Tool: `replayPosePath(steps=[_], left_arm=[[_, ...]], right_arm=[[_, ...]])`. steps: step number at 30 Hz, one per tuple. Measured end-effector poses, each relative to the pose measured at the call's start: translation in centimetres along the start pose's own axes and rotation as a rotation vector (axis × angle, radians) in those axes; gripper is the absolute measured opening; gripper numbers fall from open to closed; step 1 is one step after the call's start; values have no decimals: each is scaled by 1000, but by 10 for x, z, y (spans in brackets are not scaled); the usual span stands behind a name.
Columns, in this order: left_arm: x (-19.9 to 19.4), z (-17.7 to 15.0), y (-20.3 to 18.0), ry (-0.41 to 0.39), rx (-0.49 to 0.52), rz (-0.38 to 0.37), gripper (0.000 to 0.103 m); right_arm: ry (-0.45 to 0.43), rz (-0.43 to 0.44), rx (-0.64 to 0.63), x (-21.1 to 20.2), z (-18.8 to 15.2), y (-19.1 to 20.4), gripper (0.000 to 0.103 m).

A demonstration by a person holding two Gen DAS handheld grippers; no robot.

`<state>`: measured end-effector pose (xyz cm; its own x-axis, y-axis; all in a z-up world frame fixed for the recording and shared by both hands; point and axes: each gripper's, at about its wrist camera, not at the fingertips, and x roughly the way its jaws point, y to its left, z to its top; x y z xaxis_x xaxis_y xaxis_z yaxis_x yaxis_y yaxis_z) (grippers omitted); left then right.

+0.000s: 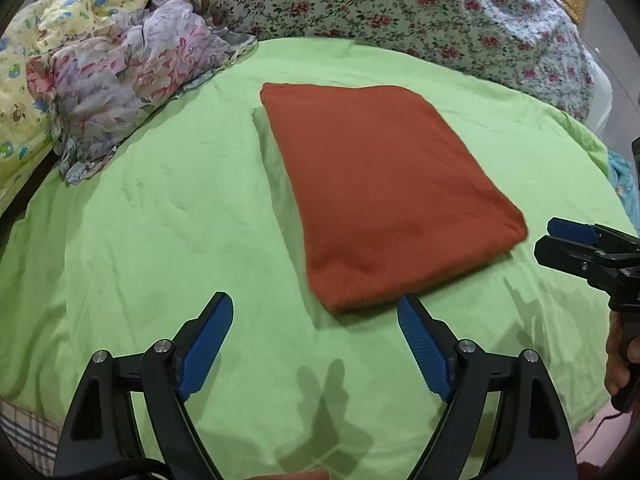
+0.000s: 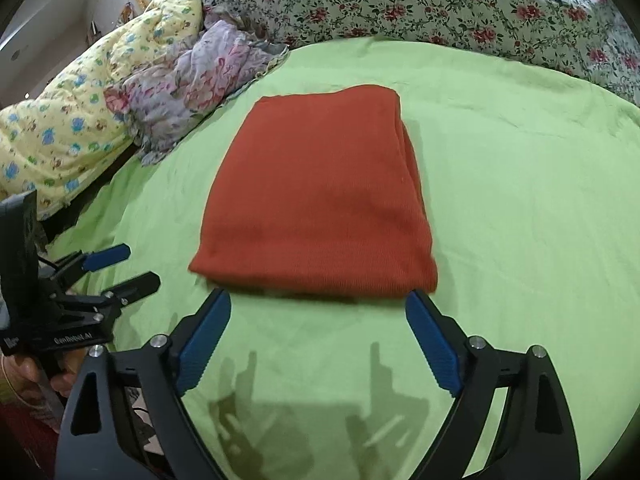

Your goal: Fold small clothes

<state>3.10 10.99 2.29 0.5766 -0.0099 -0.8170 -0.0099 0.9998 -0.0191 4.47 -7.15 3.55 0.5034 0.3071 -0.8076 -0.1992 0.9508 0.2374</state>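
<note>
A rust-orange knit garment [image 1: 384,188] lies folded into a flat rectangle on the light green sheet [image 1: 160,220]; it also shows in the right wrist view [image 2: 320,204]. My left gripper [image 1: 316,312] is open and empty, just short of the garment's near corner. My right gripper [image 2: 318,304] is open and empty, its blue pads [image 2: 204,340] straddling the garment's near edge just in front of it. The right gripper shows at the right edge of the left wrist view [image 1: 560,240]. The left gripper shows at the left of the right wrist view [image 2: 128,264].
A crumpled pink-and-lilac floral cloth [image 1: 128,80] lies at the back left beside a yellow cartoon quilt [image 1: 24,92]. A white rose-print duvet [image 1: 400,8] is heaped along the back. The green sheet [image 2: 520,200] spreads around the garment.
</note>
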Motion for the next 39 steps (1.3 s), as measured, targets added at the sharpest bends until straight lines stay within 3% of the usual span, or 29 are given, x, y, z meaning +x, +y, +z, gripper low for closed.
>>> replayPosePath(steps=[13,25,39], left_arm=[[38,27,-4,-6,-40,30,85],[40,38,-12,-51,-27,54,85],[48,41,-9,-15,-38,64,85]], right_arm=[[39,4,6,50,23,-6,90],[10,-6,15,67,40,-18,90],[17,1,4,75,47,-13,91]])
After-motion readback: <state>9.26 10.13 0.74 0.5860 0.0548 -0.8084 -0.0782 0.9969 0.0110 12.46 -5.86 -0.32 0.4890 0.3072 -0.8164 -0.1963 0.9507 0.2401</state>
